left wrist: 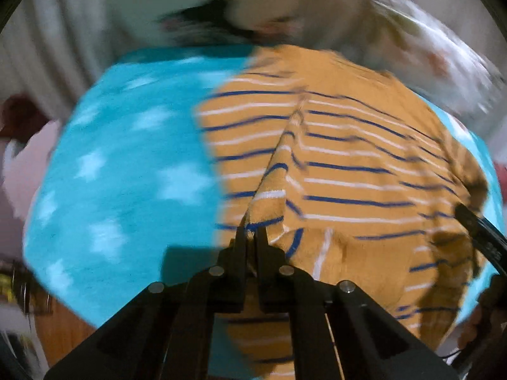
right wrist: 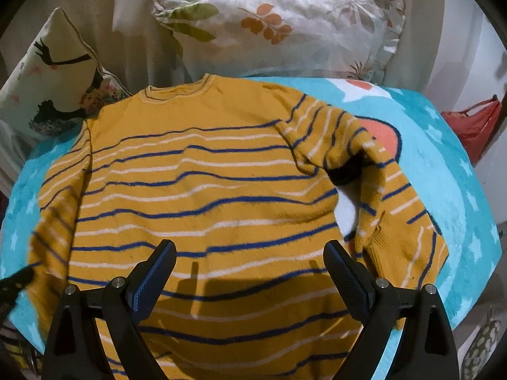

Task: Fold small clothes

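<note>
Left wrist view: left gripper (left wrist: 252, 232) pinched tight on sleeve edge of striped sweater (right wrist: 202, 190), frame centre, flat on blue blanket (right wrist: 443, 171). Right gripper (right wrist: 250, 264) wide open, empty, hovering. Tip: carry sleeve low, straight across chest.

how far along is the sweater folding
Early. Done: the sweater lies spread flat on the blue blanket. In hand: the left tool is shut on a pinch of its left edge, lifting it; the right tool hovers open above the hem. Left: both sleeves and the body are unfolded.
</note>
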Demonstrator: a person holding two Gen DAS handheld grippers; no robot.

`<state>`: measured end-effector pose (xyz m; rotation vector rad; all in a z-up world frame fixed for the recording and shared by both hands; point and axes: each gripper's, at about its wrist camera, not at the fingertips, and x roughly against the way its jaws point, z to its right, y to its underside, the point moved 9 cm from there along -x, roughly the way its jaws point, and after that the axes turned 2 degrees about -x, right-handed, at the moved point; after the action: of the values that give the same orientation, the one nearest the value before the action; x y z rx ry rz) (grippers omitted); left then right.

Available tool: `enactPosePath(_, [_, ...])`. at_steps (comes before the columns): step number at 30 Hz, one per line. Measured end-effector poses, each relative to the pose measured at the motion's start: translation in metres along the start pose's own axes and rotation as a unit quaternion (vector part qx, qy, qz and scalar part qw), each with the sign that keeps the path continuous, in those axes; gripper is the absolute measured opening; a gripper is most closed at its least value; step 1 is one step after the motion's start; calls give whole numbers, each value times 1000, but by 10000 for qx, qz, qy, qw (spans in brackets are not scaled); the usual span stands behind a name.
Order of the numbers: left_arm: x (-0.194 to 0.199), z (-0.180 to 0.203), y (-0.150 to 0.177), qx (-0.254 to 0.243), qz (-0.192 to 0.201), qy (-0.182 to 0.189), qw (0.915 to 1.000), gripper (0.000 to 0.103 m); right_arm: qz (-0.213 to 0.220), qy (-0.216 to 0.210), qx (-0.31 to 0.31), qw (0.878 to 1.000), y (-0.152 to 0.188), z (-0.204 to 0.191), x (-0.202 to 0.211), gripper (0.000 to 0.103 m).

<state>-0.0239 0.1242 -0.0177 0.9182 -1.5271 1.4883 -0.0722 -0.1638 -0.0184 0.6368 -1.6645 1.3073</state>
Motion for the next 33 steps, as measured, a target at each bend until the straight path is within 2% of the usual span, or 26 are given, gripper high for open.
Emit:
enactPosePath(3, [-3,-76,7,794,-112,-657,9946,5,-23,-62,83,9999,0,-10,-2,96])
enactPosePath(6, [-1,-141,15,1441,-242,-1405,9792,5,-45,-125,195,9997,2,-22,-3,96])
enactPosePath(8, [5,-164,18,1643,-223,-1511,9745,5,-43,-148,291,9995,2,-28,-3,96])
enactPosePath(10, [17,-171,13,1662,-24,-1488,9748,5,-21,-146,360,9992,3,-33,-3,96])
enactPosePath(12, [24,-162,7,1537,130,-1367,9785,11,-22,-140,393,9991,4,-36,-4,96])
enactPosePath(13, [29,-151,2,1405,247,-1227,9821,24,-41,-145,394,9991,4,-37,-5,96])
enactPosePath(14, [33,-136,-4,1243,366,-1104,9854,41,-51,-147,389,9991,4,-38,-5,96])
enactPosePath(16, [36,-104,-12,954,544,-921,9897,52,-67,-143,383,9991,4,-40,-6,96])
enactPosePath(20, [30,-30,-26,46,582,-396,9975,54,-43,-141,392,9991,4,-42,-6,96])
enactPosePath(26, [23,48,-28,-686,447,177,9965,56,5,-38,338,9994,5,-34,-2,96])
enactPosePath(29, [22,67,-25,-955,430,241,9942,57,19,60,246,9997,6,-23,-1,96])
enactPosePath(33, [22,85,-17,-1060,310,357,9932,58,-14,165,75,9998,6,-7,-1,96])
